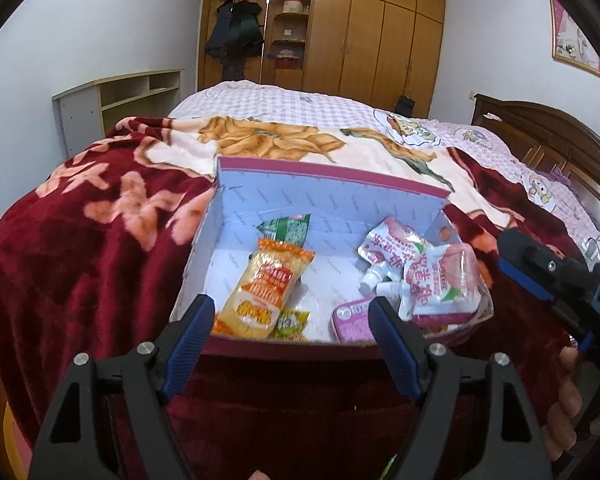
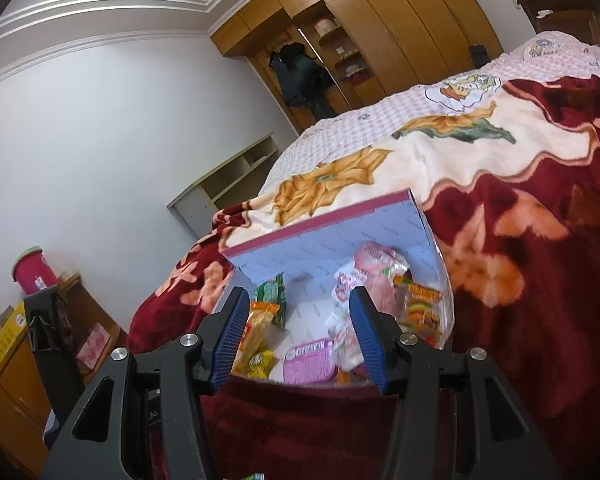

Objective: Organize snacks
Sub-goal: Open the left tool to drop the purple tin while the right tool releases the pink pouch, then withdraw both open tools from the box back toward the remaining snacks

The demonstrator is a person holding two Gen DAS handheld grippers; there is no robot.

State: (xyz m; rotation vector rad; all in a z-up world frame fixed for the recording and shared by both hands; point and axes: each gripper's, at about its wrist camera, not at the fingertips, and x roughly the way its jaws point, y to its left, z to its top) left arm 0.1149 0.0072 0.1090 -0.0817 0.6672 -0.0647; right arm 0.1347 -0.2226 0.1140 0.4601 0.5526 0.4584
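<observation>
Snacks sit in an open cardboard box (image 1: 332,184) (lilac inside, maroon rim) on the red floral blanket (image 1: 80,240) at the bed's near edge.

Contents, left wrist view: orange-yellow snack packet (image 1: 266,292) lying lengthwise at left, a green packet (image 1: 290,228) behind it against the far wall, a small yellow-green sachet (image 1: 292,324) at the near wall. At right, two pink-and-white spout pouches (image 1: 432,276) piled over a pink flat pack (image 1: 354,318). Right wrist view adds a gummy-candy bag (image 2: 422,312) at the box's right wall.

Left gripper (image 1: 292,316) — jaws spread wide, nothing between them, hovering at the near rim of the box. Right gripper (image 2: 298,320) — jaws part-spread, also empty, aimed into the box from the near side; its body shows at the right edge of the left view.

Judged step: an item looks just deposited, both tools free. No loose snack is visible outside the box — so sorting may be near done, or the next item lies out of view.

Next move calls for locating any remaining snack, or squaring up the tumbled pouches without snagging the thin box wall
</observation>
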